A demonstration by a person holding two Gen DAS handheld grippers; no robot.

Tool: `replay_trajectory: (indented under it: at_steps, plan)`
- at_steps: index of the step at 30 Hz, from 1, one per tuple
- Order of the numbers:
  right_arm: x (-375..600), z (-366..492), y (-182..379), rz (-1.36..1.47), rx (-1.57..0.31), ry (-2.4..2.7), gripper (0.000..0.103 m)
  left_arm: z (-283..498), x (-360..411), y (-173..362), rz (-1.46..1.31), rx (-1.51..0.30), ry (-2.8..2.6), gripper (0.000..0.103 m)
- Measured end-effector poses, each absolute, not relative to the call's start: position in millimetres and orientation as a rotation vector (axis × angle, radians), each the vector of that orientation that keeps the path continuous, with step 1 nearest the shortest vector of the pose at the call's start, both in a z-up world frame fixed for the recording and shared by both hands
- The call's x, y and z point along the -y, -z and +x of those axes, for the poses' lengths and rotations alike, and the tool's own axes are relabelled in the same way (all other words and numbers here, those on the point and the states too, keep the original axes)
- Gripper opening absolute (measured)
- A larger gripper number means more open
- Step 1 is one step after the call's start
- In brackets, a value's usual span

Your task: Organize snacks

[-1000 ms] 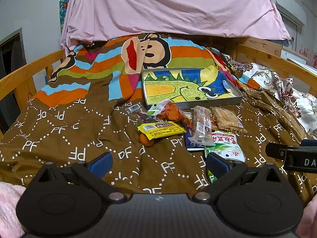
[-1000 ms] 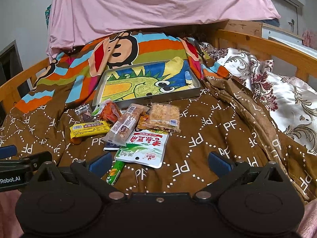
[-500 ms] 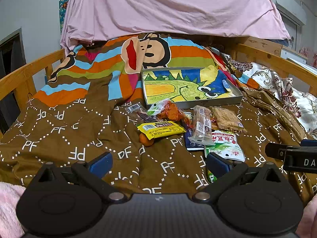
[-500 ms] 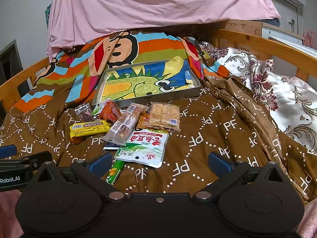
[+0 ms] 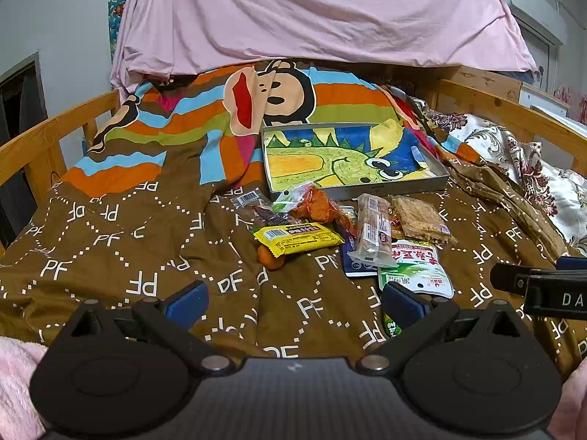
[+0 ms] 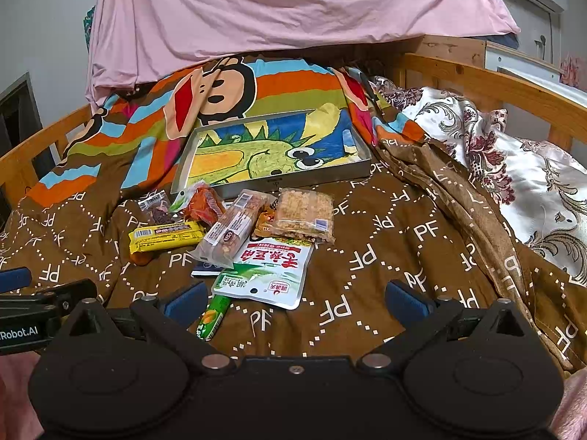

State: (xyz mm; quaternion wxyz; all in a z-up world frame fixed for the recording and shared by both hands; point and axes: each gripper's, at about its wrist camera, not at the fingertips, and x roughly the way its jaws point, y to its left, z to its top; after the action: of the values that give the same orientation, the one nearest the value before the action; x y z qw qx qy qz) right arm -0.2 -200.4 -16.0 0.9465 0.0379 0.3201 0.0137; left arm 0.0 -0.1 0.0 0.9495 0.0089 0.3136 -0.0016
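A bed with wooden rails carries everything, spread with a brown quilt [image 6: 367, 256] printed with white letters, a pink sheet draped behind. Both tongs hover low at the near edge, the left tongs [image 5: 293, 299] and right tongs [image 6: 297, 299] each spread wide and holding nothing. Nearest the right tongs, just ahead of its left finger, lies a green stick snack [image 6: 212, 316], half under the white-and-green pouch [image 6: 269, 273]. Beyond that sit the clear-wrapped bar [image 6: 234, 229], the crumbly square pack [image 6: 304, 214] and, to the left, the yellow bar [image 6: 167, 236], all loosely overlapping. Farther still is the empty metal tray [image 6: 271, 183] with a dinosaur picture, seemingly the destination. A sensible start is the top, unburdened piece: come down over the clear-wrapped bar across its narrow width, closing gently so the wrapper doesn't slip. The left view shows an orange round thing [image 5: 269, 258] under the yellow bar more plainly; only the right view shows the stick snack's full length.
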Motion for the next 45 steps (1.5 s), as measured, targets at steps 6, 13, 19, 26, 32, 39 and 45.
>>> replay_trajectory:
  at_steps: [6,13,19,26,32,39,45]
  plan:
    - [200,-1,16,0.076,-0.651,-0.028,0.103,-2,0,4,0.021,-0.643,0.0,0.103]
    - [204,3,17,0.098,-0.676,-0.039,0.102,16,-2,11,0.02,-0.742,0.035,0.103]
    - [204,24,16,0.084,-0.744,-0.096,0.103,44,-11,3,0.039,-0.811,0.08,0.103]
    - [199,59,13,-0.026,-0.742,-0.152,0.102,94,-27,0,0.113,-0.812,0.128,0.103]
    - [193,97,24,0.029,-0.775,-0.172,0.102,145,-48,1,-0.009,-0.875,0.13,0.103]
    - [167,141,35,-0.024,-0.837,-0.25,0.102,170,-42,4,0.159,-0.793,0.183,0.103]
    - [147,184,34,-0.075,-0.9,-0.235,0.102,174,-48,-4,0.082,-0.74,0.219,0.103]
